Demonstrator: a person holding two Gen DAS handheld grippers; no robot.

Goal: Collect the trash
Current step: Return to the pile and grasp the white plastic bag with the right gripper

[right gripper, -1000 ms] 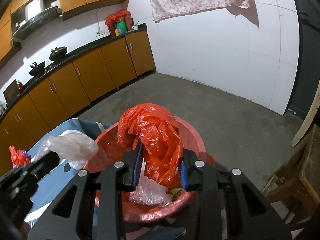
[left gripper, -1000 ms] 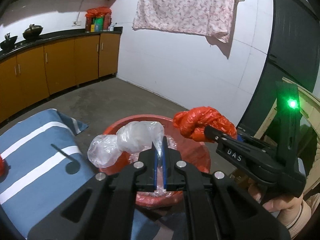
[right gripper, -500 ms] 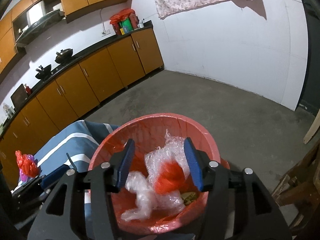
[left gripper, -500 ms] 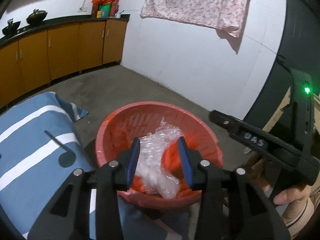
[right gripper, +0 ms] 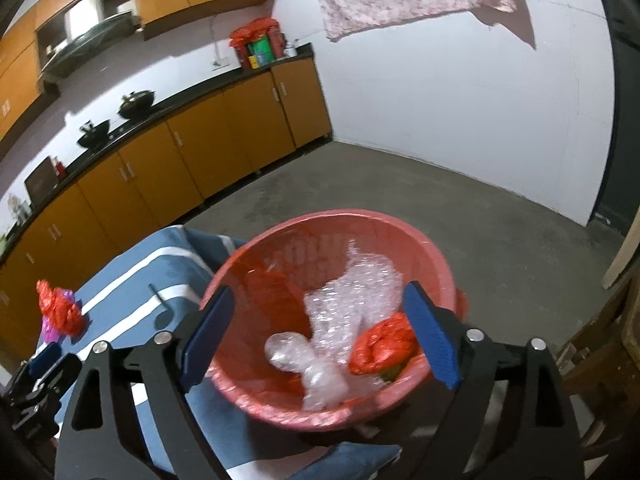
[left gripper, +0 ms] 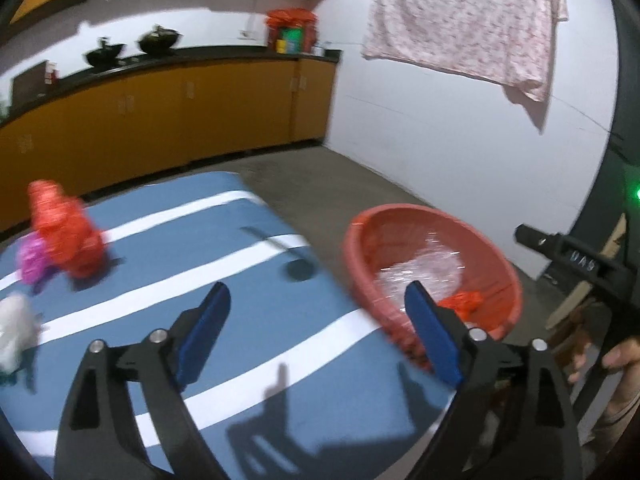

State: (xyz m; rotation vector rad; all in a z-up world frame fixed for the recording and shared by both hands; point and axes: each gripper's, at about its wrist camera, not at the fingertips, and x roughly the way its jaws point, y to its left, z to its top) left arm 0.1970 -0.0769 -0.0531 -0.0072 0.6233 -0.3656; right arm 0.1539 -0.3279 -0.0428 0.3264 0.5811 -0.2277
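A kitchen with orange cabinets (right gripper: 224,128) and a concrete floor; a blue white-striped cloth (left gripper: 224,280) covers the desk. The red basin (right gripper: 432,248) at the cloth's edge holds clear bubble wrap (right gripper: 340,312) and a crumpled red bag (right gripper: 384,344). The right tool (right gripper: 320,336) hangs over the basin, and the left tool (left gripper: 316,328) is beside it over the cloth. Both have just been opening, wide and empty. Well away from the basin lie a red bag (left gripper: 64,236), a purple scrap (left gripper: 30,260) and a white wad (left gripper: 14,328).

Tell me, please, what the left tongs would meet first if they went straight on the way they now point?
Probably the blue white-striped cloth: the open left tongs angle down at bare fabric, beside the red plastic basin. Depth is unclear.
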